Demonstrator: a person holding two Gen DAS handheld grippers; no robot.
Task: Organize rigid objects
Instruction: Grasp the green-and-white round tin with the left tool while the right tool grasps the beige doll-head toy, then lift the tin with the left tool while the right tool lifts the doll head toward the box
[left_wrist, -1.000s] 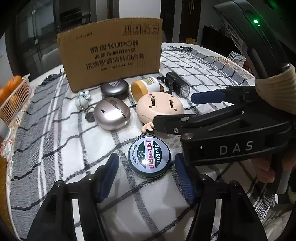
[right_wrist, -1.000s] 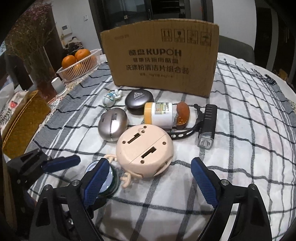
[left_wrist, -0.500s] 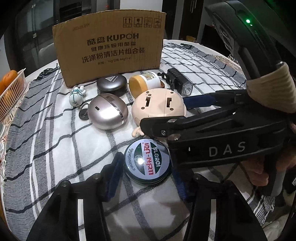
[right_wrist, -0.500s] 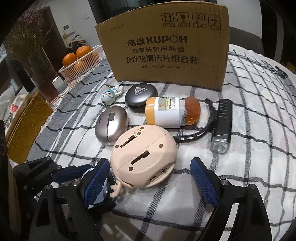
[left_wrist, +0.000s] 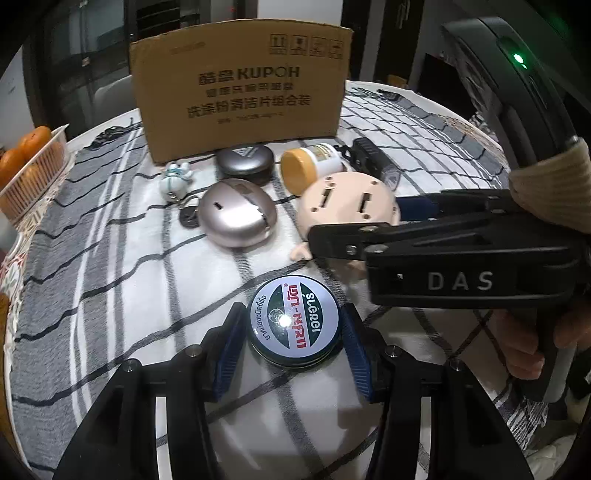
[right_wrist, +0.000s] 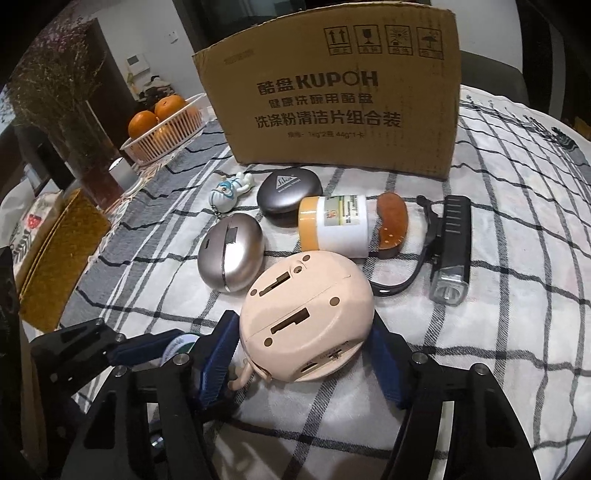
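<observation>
Since a second ago your left gripper (left_wrist: 291, 341) has narrowed onto the green tin (left_wrist: 293, 325) on the table (left_wrist: 110, 295), pads at its rim. Your right gripper (right_wrist: 303, 354) is closing around the beige toy (right_wrist: 306, 317); hard, smooth, rounded, so grip its widest sides.

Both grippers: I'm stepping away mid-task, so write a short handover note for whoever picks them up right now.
Left gripper: pads against the sides of the green balm tin, which still sits on the checked cloth.
Right gripper: jaws closing around the beige round toy; grip not yet firm.
Waiting in front of the cardboard box: silver case, dark case, pill bottle, flashlight, small figurine keychain.
Done: nothing visibly put away. Left: lift both, then sort the rest.
</observation>
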